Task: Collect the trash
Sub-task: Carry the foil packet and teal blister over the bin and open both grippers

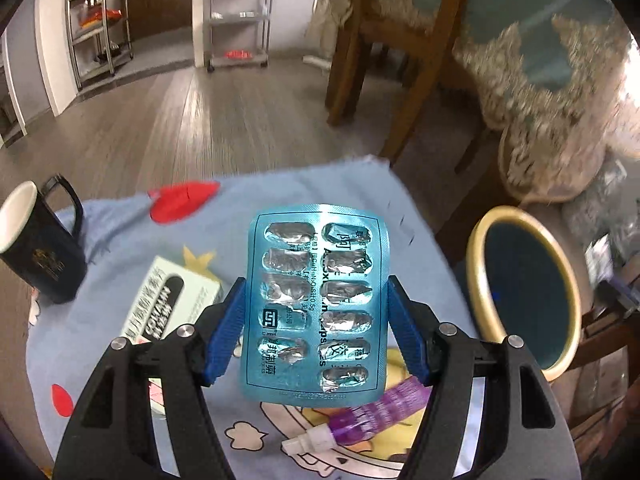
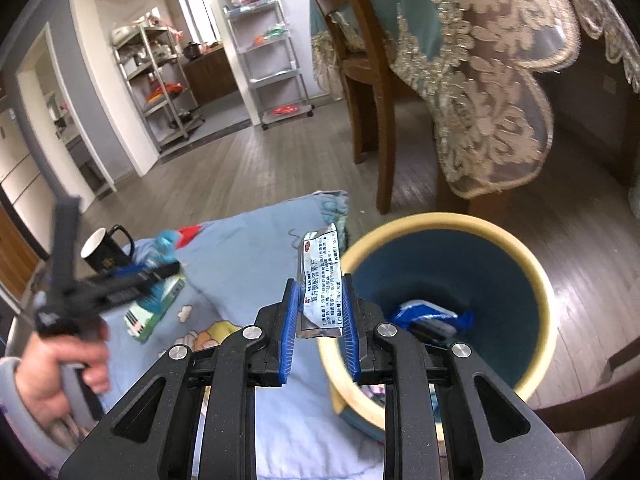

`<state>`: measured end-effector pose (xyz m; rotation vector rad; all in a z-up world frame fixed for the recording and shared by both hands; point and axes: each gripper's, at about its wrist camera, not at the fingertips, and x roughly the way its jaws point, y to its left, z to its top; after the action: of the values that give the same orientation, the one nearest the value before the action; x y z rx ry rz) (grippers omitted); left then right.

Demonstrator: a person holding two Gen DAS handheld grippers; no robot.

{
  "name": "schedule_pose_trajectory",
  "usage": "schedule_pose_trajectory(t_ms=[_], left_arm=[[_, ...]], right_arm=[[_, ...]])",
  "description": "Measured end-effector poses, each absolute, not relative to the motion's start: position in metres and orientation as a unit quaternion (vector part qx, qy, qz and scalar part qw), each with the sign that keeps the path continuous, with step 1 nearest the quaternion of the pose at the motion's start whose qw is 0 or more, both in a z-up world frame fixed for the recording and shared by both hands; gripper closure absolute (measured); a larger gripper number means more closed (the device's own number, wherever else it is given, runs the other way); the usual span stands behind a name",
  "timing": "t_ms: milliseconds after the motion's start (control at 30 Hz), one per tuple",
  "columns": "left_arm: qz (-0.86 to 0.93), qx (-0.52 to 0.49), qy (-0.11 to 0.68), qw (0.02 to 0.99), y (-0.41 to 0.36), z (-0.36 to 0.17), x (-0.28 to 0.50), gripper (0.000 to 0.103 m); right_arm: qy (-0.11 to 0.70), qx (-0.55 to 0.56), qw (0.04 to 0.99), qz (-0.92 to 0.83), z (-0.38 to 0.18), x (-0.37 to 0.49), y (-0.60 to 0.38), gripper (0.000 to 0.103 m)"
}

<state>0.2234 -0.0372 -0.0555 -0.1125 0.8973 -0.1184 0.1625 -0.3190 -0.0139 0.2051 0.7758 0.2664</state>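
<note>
Left tongs clench a blue blister pack by its long edges, upright, long axis running away from the camera, above the cartoon-print cloth. Right tongs, nearly closed, grasp a silver sachet standing upright, long axis vertical, just beside the yellow rim of the bin.
</note>
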Motion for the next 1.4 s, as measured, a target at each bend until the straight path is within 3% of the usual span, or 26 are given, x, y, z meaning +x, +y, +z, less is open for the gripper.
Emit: schedule_pose_trajectory(t_ms=[433,1000,1233,1400], left_arm=[[-0.152,-0.109,0.393,0.9,-0.079,0.004,0.201,0.036],[-0.221,-0.084,0.416,0.878,-0.171,-0.012,0.204,0.036],[-0.232,-0.08,0.431,0.869,-0.191,-0.025,0.211,0.036],[-0.242,-0.077,0.441,0.861,-0.208,-0.035,0.215,0.036]], right_arm=[[0.371,0.119,0.917,0.092,-0.016,0.14,-0.359,0.08],[0.45,0.13,0.883,0.037,-0.063,0.157,-0.382,0.08],[0.428,0.152,0.891,0.02,-0.057,0.153,-0.392,0.06],[0.386,0.174,0.906,-0.002,-0.041,0.144,-0.406,0.056]])
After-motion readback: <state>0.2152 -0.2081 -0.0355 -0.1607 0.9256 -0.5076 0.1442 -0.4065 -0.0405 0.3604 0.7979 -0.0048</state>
